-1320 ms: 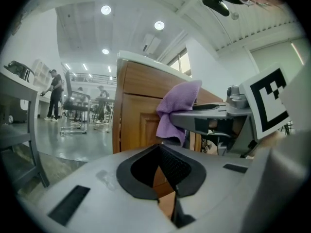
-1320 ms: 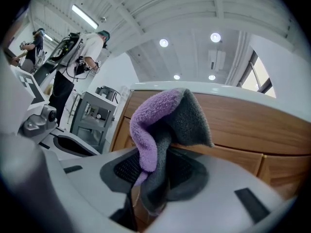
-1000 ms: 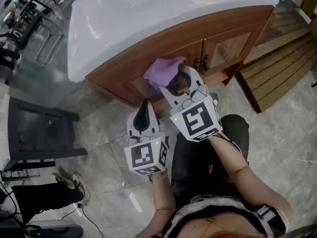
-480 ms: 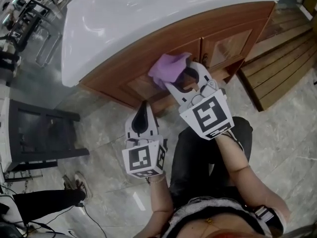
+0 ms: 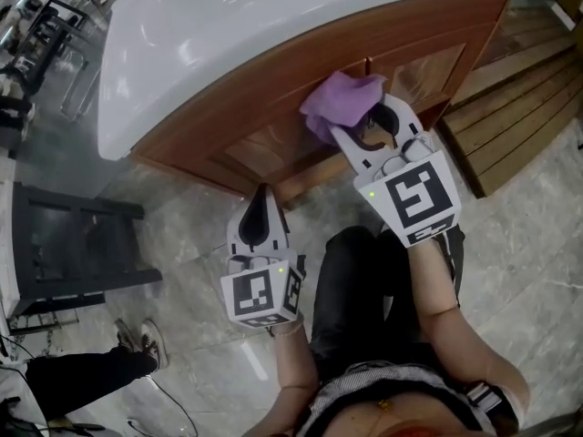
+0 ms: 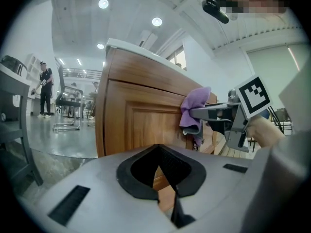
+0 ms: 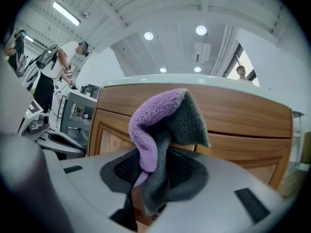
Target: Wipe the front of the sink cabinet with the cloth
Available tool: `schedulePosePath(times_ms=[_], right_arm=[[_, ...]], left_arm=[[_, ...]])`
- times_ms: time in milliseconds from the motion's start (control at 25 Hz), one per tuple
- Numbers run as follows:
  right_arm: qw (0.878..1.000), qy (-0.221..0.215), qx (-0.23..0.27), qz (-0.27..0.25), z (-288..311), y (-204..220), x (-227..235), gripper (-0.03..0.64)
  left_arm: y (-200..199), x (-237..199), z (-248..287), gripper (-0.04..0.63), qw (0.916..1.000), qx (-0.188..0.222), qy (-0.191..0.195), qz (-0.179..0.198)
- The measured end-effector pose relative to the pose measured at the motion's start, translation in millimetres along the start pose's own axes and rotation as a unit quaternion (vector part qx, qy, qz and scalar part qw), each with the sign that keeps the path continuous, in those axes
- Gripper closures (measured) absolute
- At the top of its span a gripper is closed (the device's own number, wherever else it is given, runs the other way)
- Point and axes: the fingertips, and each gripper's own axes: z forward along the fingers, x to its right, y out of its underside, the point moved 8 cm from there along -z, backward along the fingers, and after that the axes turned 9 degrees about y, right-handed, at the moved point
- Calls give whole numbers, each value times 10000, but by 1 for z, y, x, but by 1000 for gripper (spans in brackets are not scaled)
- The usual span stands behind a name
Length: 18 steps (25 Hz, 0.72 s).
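1. The right gripper (image 5: 369,127) is pinching the purple cloth (image 5: 339,101) between its jaws, and a loose wad is bulging out beyond the tips.
2. The cloth is pressing against the upper part of the sink cabinet front (image 5: 260,144), just below the white countertop (image 5: 273,25).
3. The left gripper (image 5: 262,194) is hanging lower down, apart from the cabinet, with its jaws pressed together on nothing.
4. Judgement: a wiping stroke is under way.
5. When wiping, ensure the cloth wad, not the jaw tips, is contacting the wood.
6. Apply even pressure and overlap the passes, working the cloth into the recessed door panels.
7. Hold the pinch firm; a slack grip is likely to drop the cloth.
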Motion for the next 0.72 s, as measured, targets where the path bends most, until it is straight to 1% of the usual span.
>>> schedulePosePath(times_ms=[200,560,720], right_arm=[[9996,114,-73,240,-5,2,14,439],[9994,240,189,133,-5,8,10,439],[9993,267,147,224,-10,12,11,439]], left_arm=[[-3,-6,-12,595,9999,10,-151,0],[6,-13,-21,595,9994,15,-344,-37],[10,-16,-26,595,9993,-1,-376,-89]])
